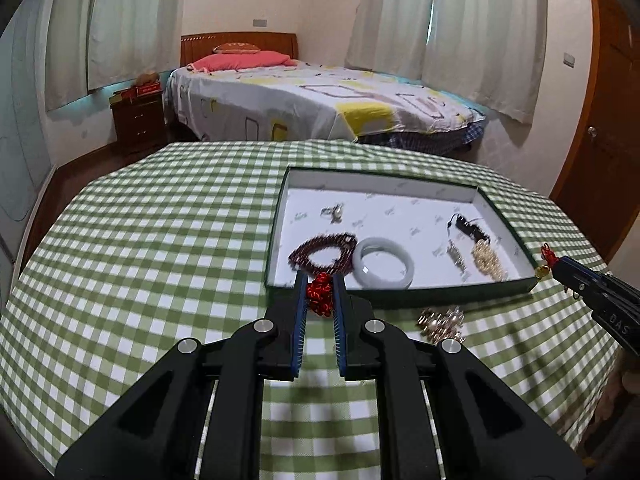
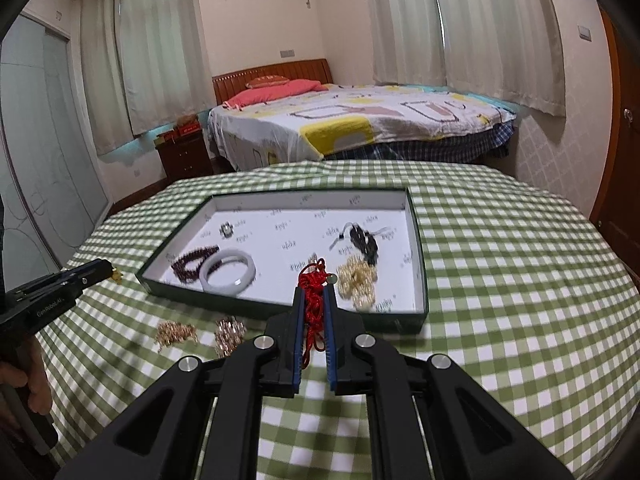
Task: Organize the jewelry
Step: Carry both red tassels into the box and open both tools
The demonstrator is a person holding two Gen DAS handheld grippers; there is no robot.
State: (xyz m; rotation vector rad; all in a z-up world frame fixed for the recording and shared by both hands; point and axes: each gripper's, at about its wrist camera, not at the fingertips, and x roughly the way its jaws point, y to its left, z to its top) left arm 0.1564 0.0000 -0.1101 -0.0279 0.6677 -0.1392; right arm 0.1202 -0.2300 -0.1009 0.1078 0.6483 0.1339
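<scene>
A shallow green tray (image 1: pixel 380 179) (image 2: pixel 312 200) with a white lining lies on the checked tablecloth. In it are a dark red bead bracelet (image 1: pixel 320 254), a white bangle (image 1: pixel 384 266) (image 2: pixel 228 274), a black bead string (image 2: pixel 364 242), pale gold beads (image 2: pixel 356 282) and a small silver piece (image 1: pixel 332 212). My left gripper (image 1: pixel 320 292) hovers at the tray's near edge, shut on a red knotted cord (image 1: pixel 320 294). My right gripper (image 2: pixel 316 300) is shut on a red cord (image 2: pixel 314 300), with a small bead at its tip. Each gripper also shows at the other view's edge: right gripper (image 1: pixel 558 264), left gripper (image 2: pixel 106 267).
Two loose gold-coloured jewelry heaps (image 2: pixel 176 332) (image 2: pixel 230 334) lie on the cloth in front of the tray; one heap (image 1: pixel 440 322) shows in the left view. A hand (image 2: pixel 24 376) holds the left gripper's handle. A bed (image 1: pixel 320 100) and a nightstand (image 1: pixel 138 120) stand beyond the table.
</scene>
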